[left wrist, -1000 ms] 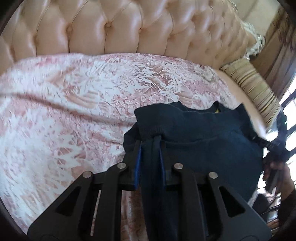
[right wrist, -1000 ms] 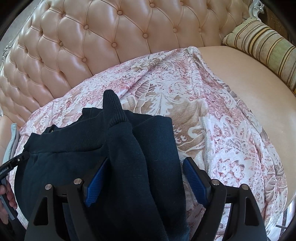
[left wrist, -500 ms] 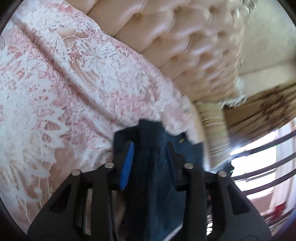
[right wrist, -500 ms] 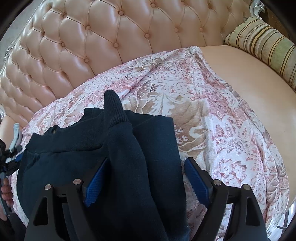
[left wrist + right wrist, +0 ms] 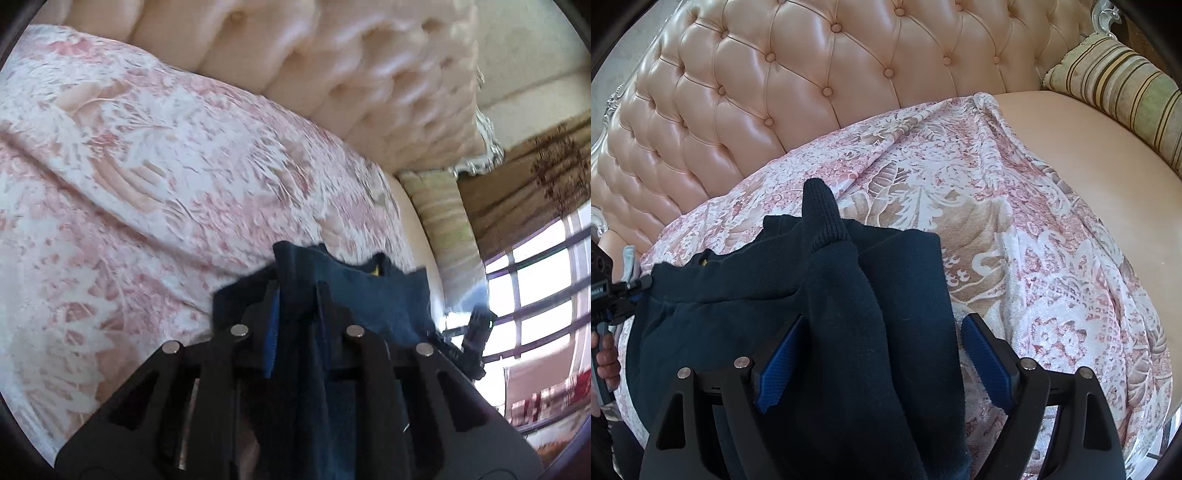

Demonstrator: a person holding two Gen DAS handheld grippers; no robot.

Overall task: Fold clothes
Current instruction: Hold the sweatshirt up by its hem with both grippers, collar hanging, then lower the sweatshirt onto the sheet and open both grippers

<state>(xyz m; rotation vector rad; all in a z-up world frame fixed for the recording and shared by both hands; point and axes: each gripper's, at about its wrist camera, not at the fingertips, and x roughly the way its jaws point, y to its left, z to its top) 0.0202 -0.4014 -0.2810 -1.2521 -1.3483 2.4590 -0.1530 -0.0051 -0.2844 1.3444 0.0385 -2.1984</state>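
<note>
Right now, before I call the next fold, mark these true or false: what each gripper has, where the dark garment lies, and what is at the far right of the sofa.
1. The left gripper has dark navy garment cloth between its jaws, which are closing. True.
2. The right gripper is clamped tight on the cloth. False: its blue pads stand wide apart, the sleeve lying loosely between them.
3. The garment rests on a pink floral throw. True.
4. The sleeve's ribbed cuff points toward the tufted backrest. True.
5. The striped cushion lies on top of the garment. False: it sits apart at the sofa's far right end.
</note>
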